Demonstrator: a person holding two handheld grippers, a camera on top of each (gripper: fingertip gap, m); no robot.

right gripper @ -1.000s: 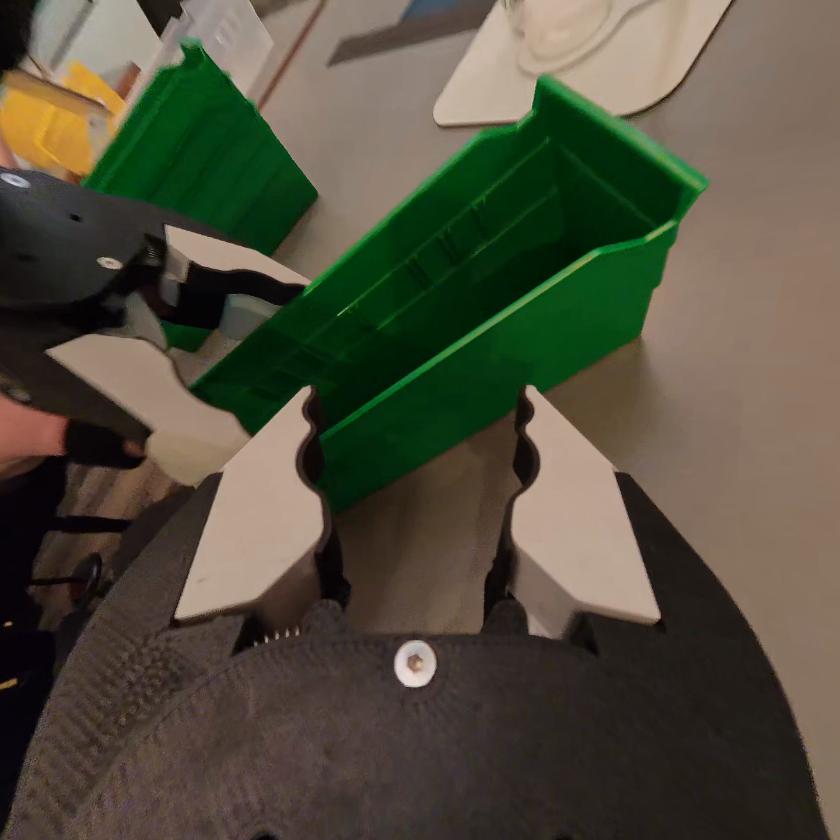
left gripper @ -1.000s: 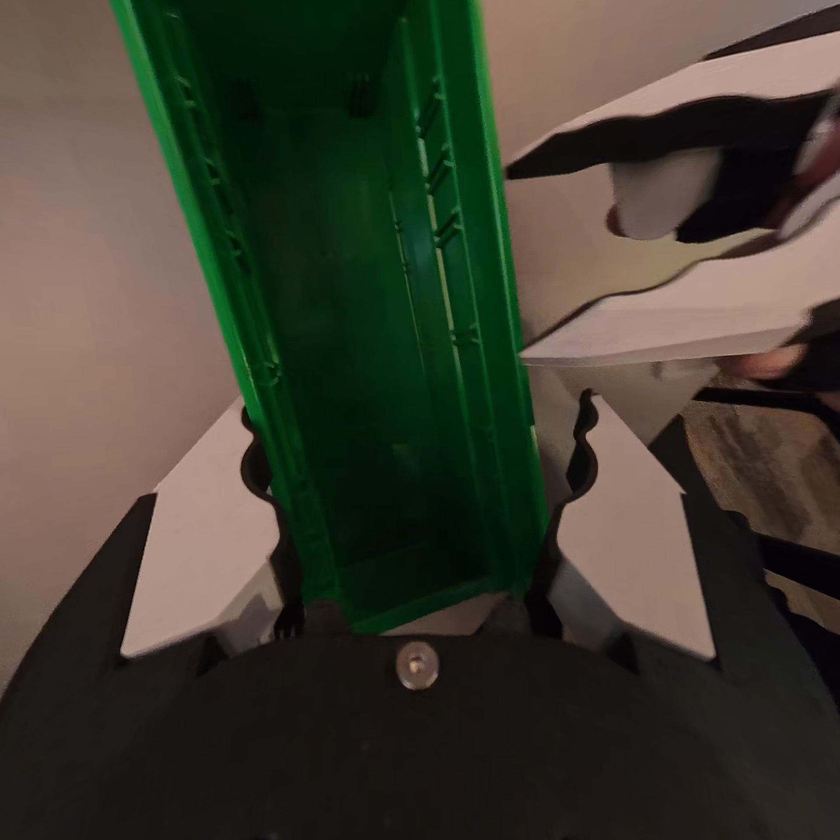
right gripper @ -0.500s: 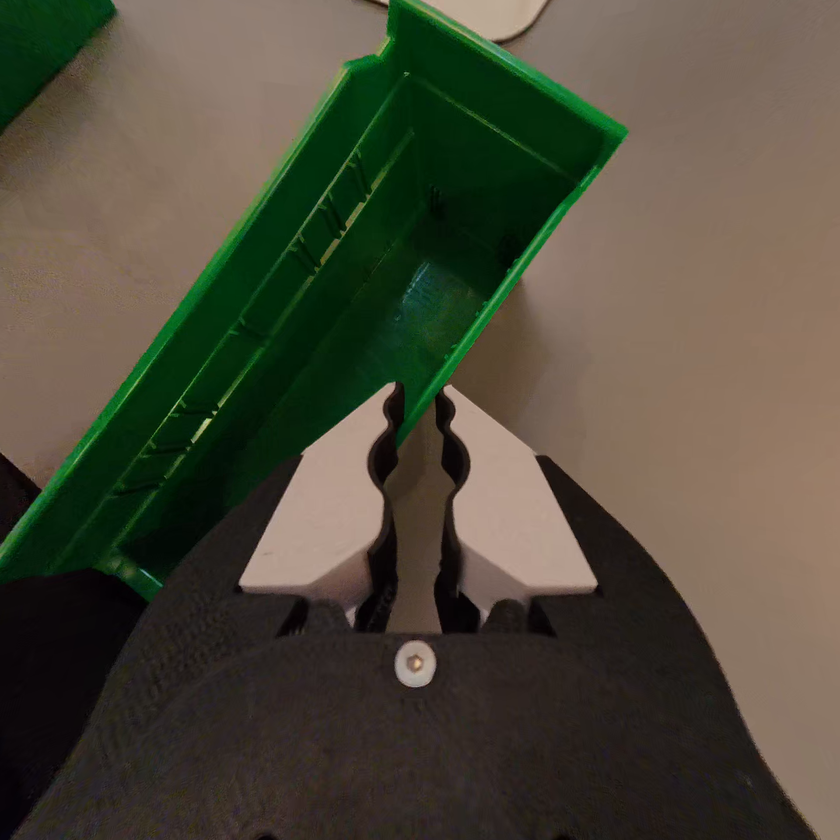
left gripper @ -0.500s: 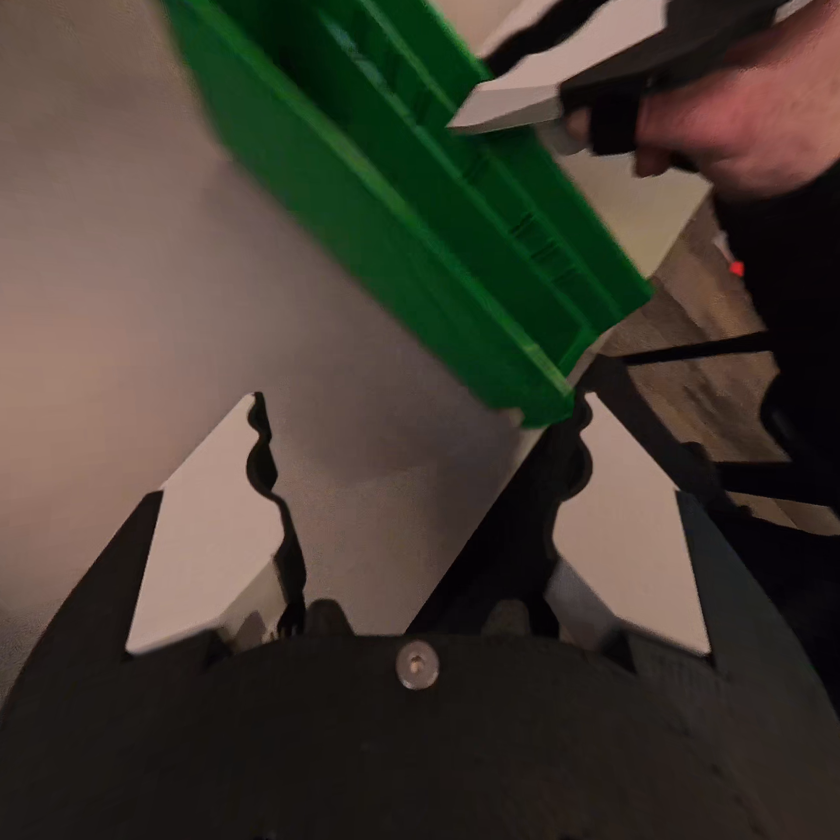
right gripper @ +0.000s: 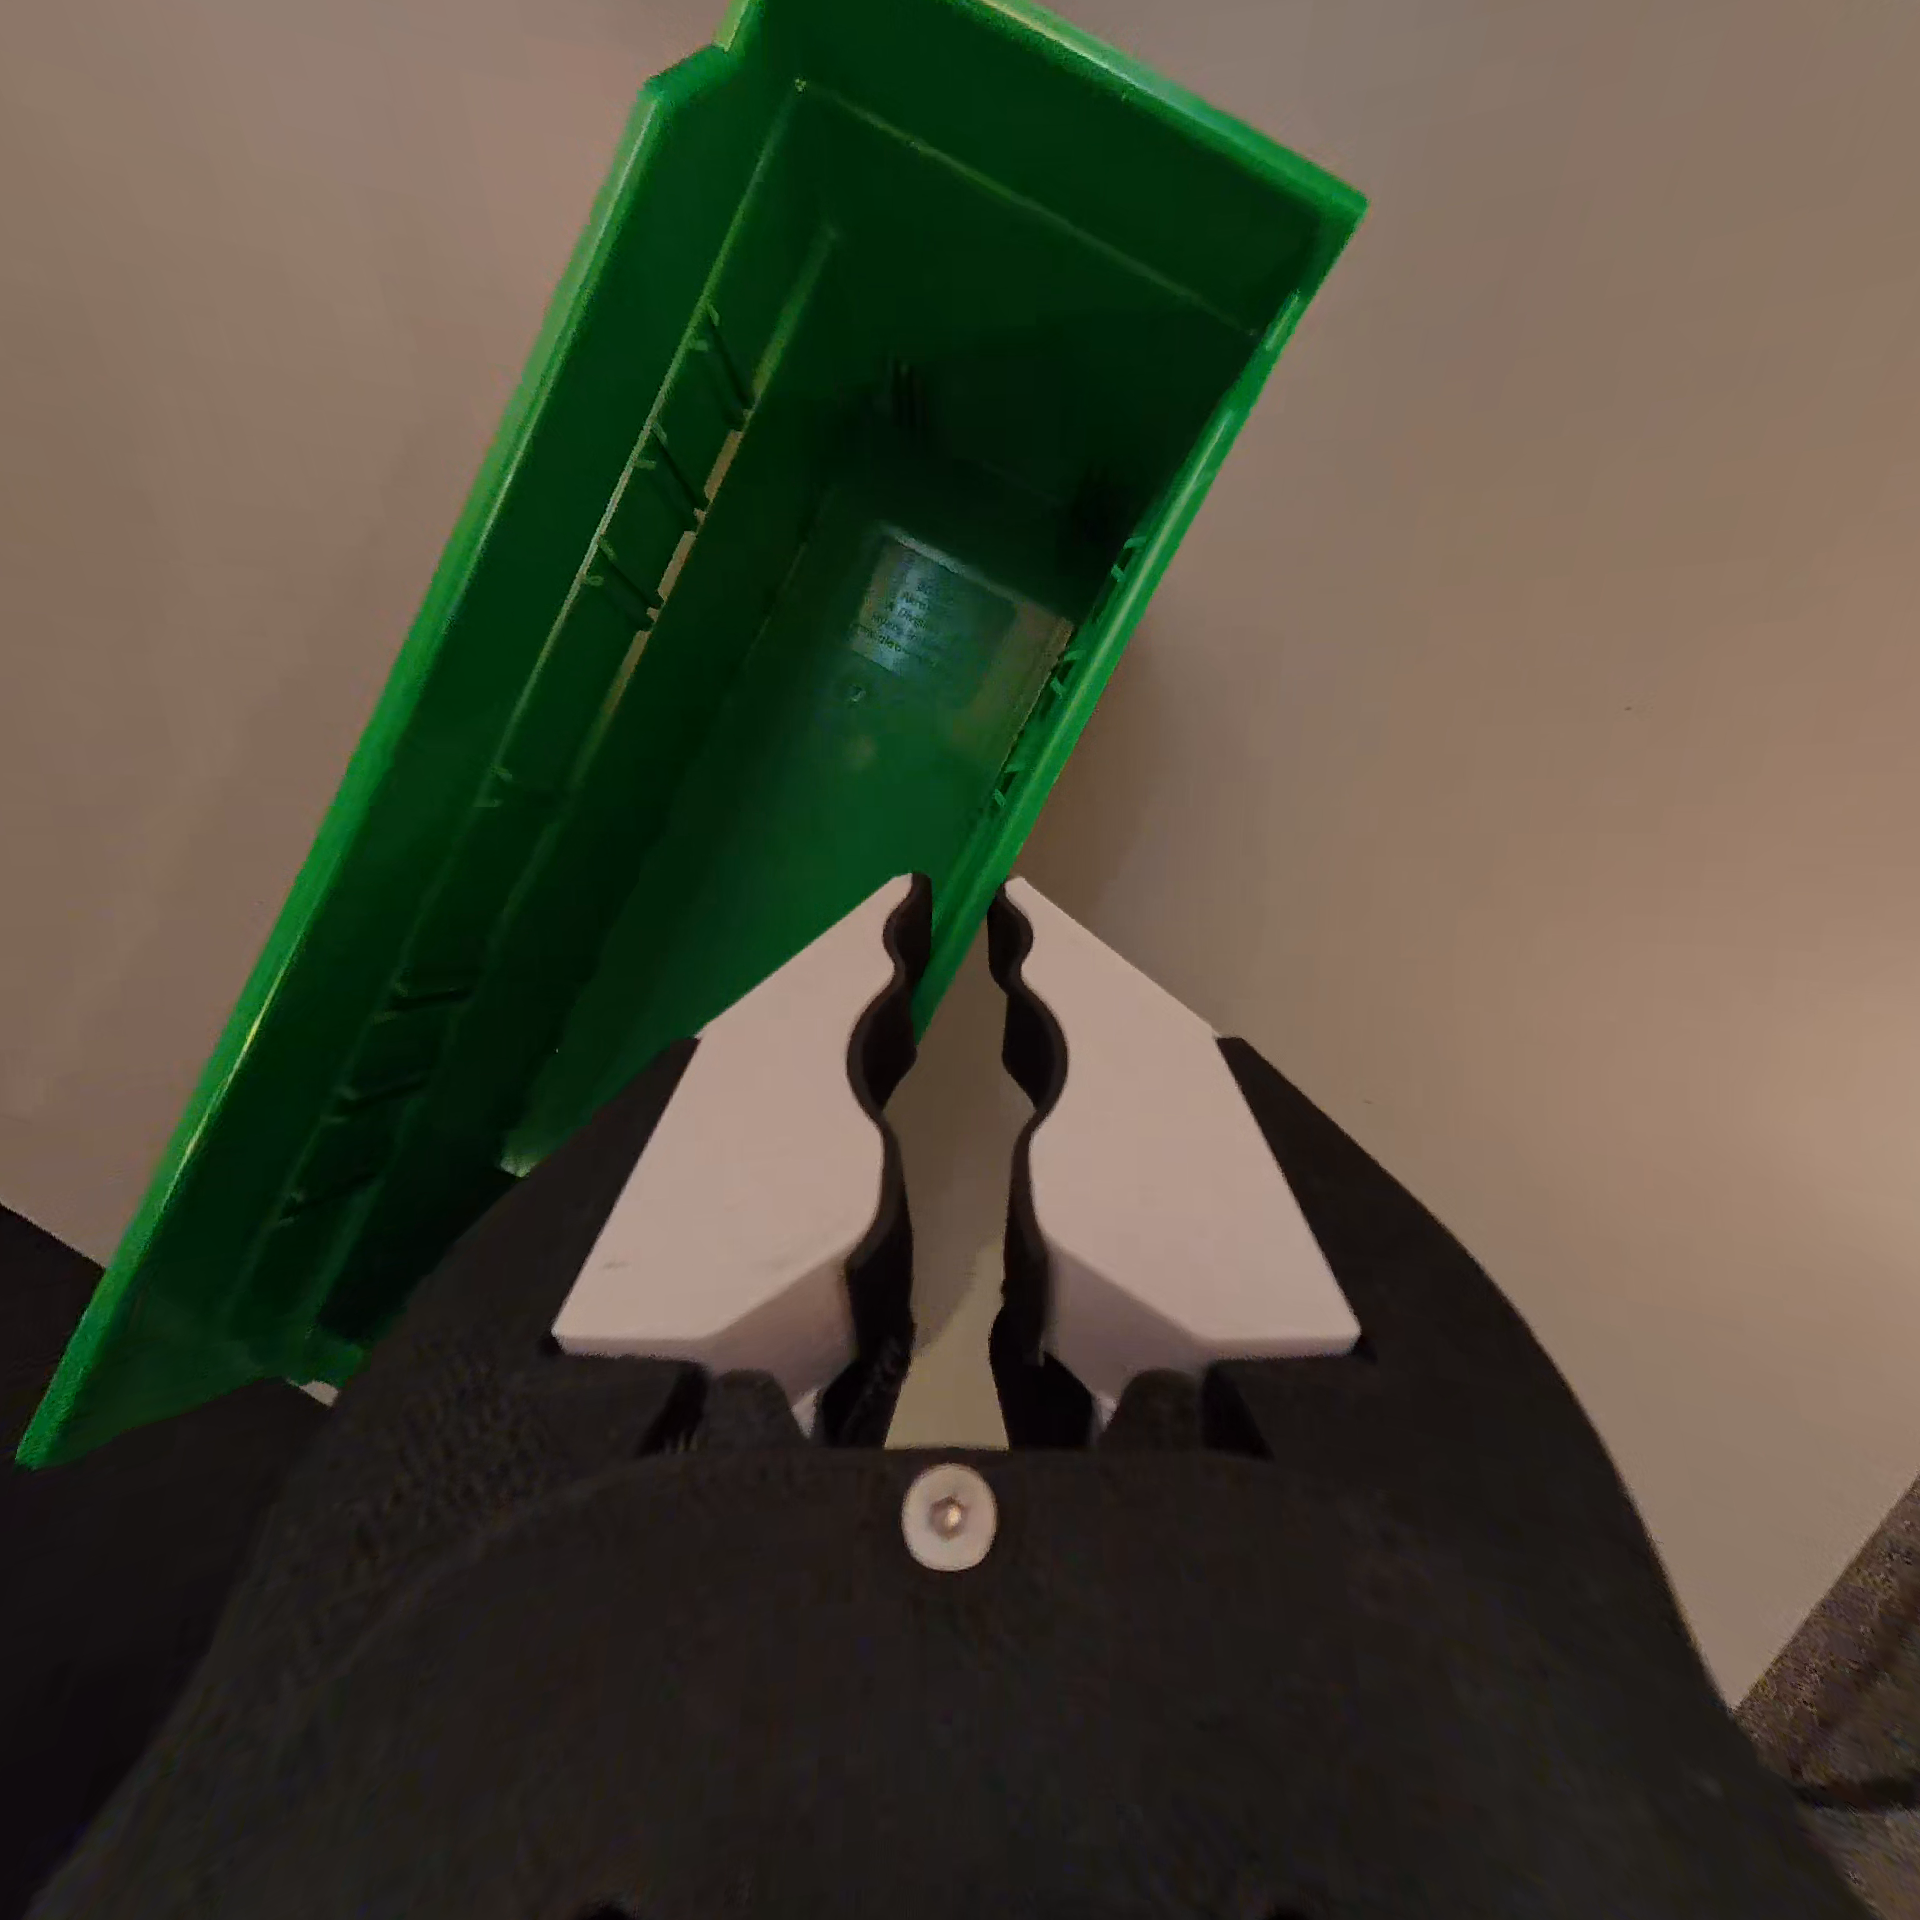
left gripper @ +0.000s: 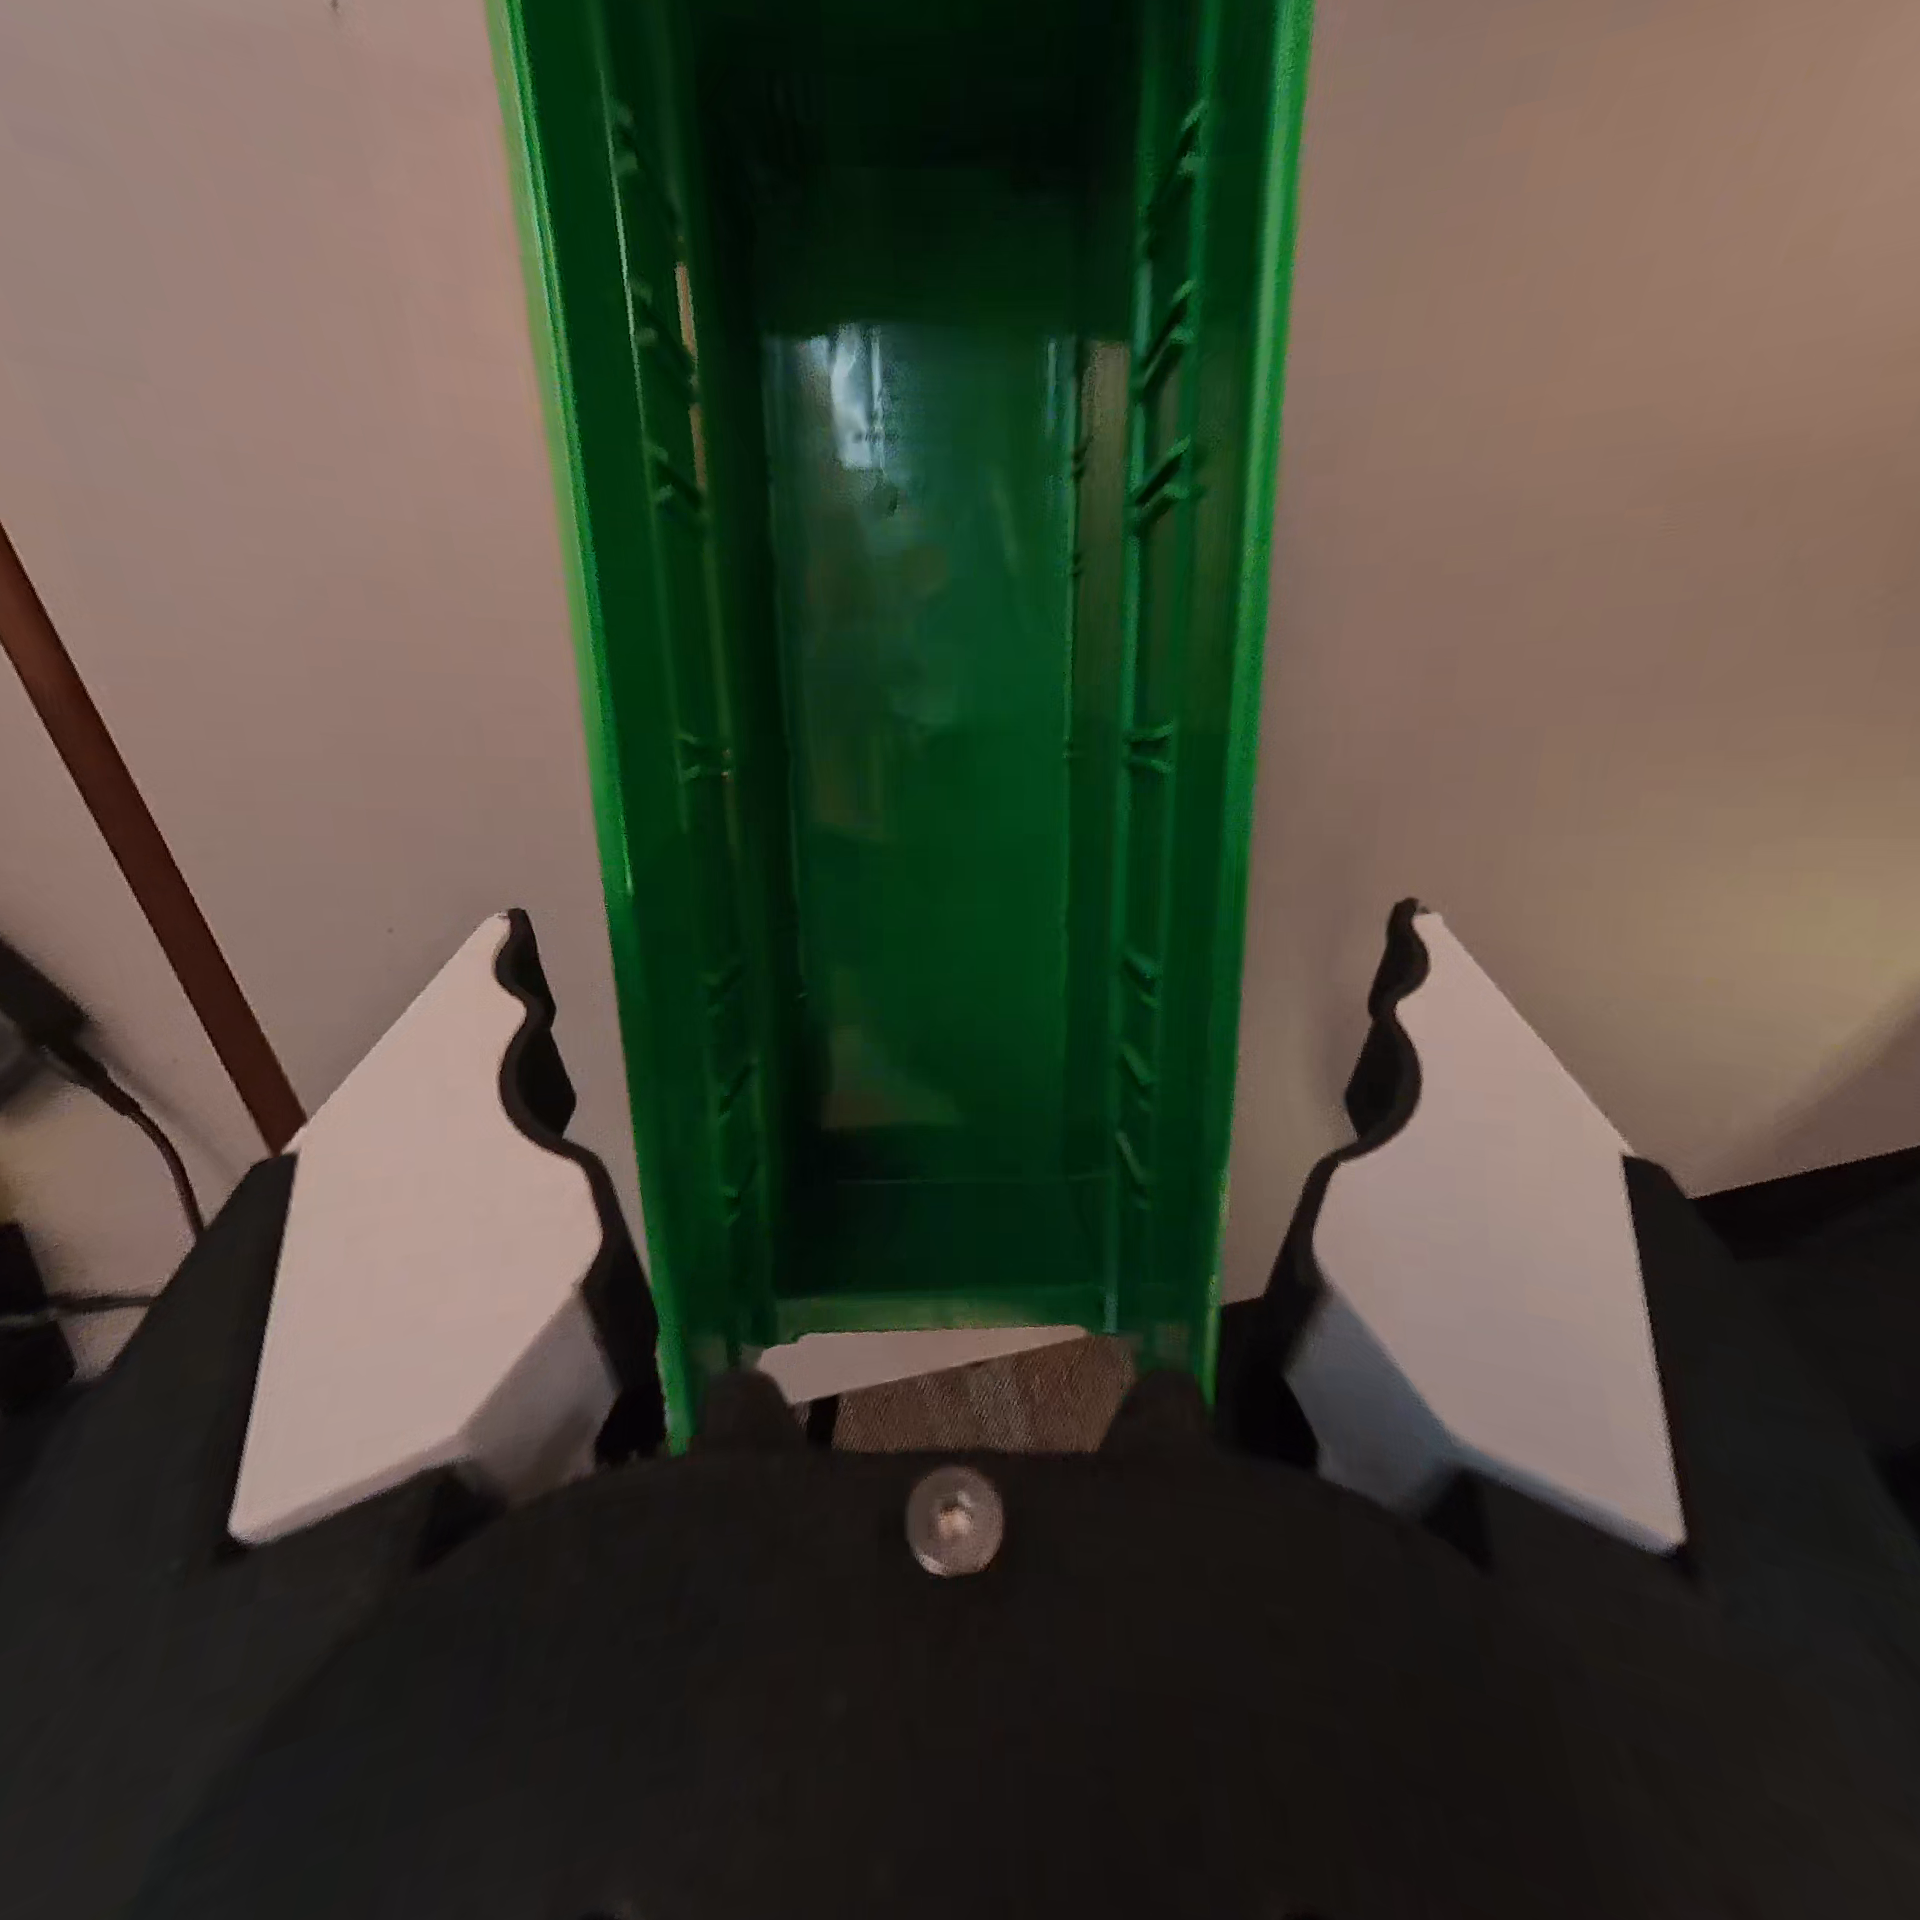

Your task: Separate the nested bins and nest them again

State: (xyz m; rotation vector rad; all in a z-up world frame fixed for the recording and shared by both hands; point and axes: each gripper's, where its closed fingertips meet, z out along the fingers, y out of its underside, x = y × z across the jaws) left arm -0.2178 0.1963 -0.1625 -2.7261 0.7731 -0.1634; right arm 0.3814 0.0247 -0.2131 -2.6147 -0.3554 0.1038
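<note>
My right claw (right gripper: 958, 906) pinches the side wall of the long green plastic bin (right gripper: 727, 665); my left claw (left gripper: 961, 925) gapes wide around a long green bin's (left gripper: 935, 727) near end, pads apart from it.

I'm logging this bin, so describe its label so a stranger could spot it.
Find the beige table, then the long green bin pinched by the right gripper. Its label lies on the floor near the far end, the only pale, shiny rectangle amid green plastic.

Both wrist views look closely down into green bin (left gripper: 935, 727).
</note>
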